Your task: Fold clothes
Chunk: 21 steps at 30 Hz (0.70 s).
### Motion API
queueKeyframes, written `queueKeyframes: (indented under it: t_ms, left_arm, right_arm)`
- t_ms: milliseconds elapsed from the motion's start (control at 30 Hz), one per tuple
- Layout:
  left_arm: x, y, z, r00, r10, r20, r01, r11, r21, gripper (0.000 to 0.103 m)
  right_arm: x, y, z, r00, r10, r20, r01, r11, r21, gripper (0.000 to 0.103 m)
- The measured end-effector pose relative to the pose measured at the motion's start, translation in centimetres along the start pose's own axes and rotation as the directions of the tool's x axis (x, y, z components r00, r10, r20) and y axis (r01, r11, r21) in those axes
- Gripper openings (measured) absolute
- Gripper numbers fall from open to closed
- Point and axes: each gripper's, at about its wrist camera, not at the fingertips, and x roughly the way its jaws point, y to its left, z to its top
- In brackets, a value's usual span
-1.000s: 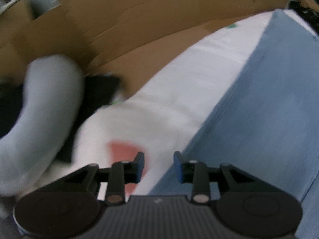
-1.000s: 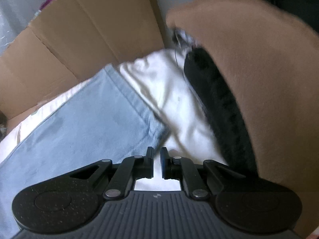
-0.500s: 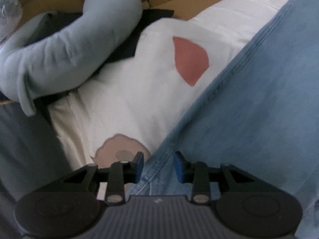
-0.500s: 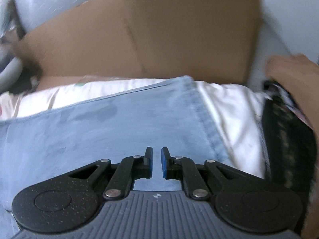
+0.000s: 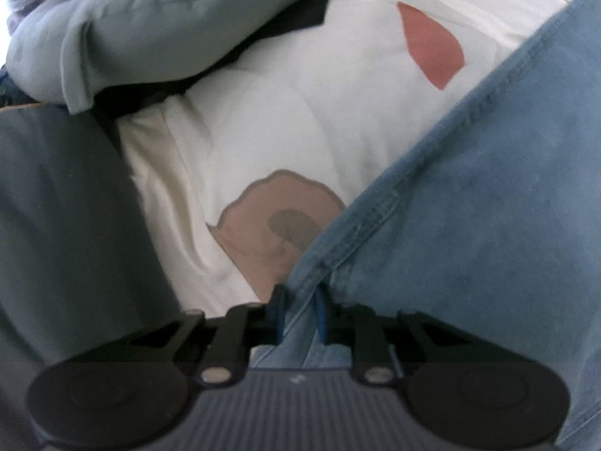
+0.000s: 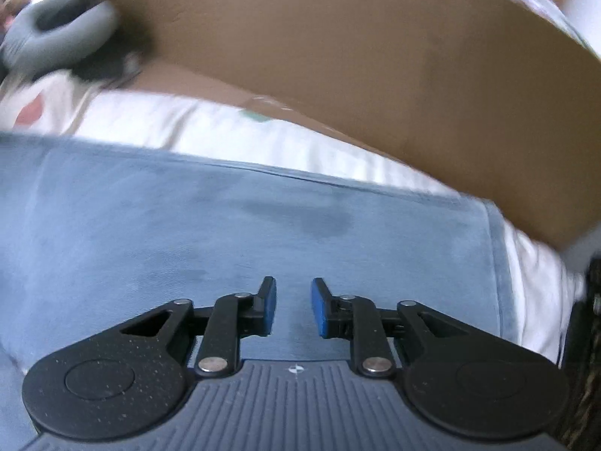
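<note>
A blue denim garment [image 5: 469, 206] lies spread over a white sheet [image 5: 308, 112] printed with red and pink shapes. In the left wrist view its stitched corner runs down between the blue pads of my left gripper [image 5: 300, 312], whose jaws are closing and pinch the hem. In the right wrist view the same denim [image 6: 225, 233] fills the lower half of the picture. My right gripper [image 6: 293, 308] hovers over the middle of the cloth, its jaws opening with nothing between them.
A pale blue rolled garment [image 5: 150, 26] lies on dark cloth at the upper left of the left wrist view, with grey fabric [image 5: 56, 225] along the left. A brown cardboard flap [image 6: 375, 75] stands behind the sheet. Dark patterned cloth [image 6: 586, 338] sits at the right edge.
My left gripper moved down to the denim's corner and closed onto its hem. My right gripper swung over the middle of the denim and its jaws spread apart.
</note>
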Motion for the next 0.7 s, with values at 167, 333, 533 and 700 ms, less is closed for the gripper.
queueKeyframes:
  t_ms: [167,333,533,700]
  left_arm:
    - [0.1,0.4,0.7,1.0,-0.005,-0.008,0.005,1.0,0.018,0.024]
    - [0.4,1.2,0.7,1.0,-0.024,-0.015,0.025,0.999,0.022,0.044]
    - [1.5,1.9,0.5,0.998,-0.063,-0.008,0.063,0.998,-0.032,0.019]
    - [0.6,2.5,0.7,0.999,-0.004,0.04,0.004,1.0,-0.002,0.011]
  right_arm:
    - [1.1,2.2,2.3,0.999,-0.008,-0.031,0.005,0.993,-0.115,0.042]
    - [3.7,2.6,4.5,0.998,-0.04,-0.048,0.031,0.984,-0.176,0.05]
    - [6.6,2.5,7.0,0.996,-0.012,-0.094,-0.009,0.977,-0.215,0.062]
    - [8.8,3.2,8.4,0.994,0.014,-0.112,-0.042,0.967,-0.25,0.062]
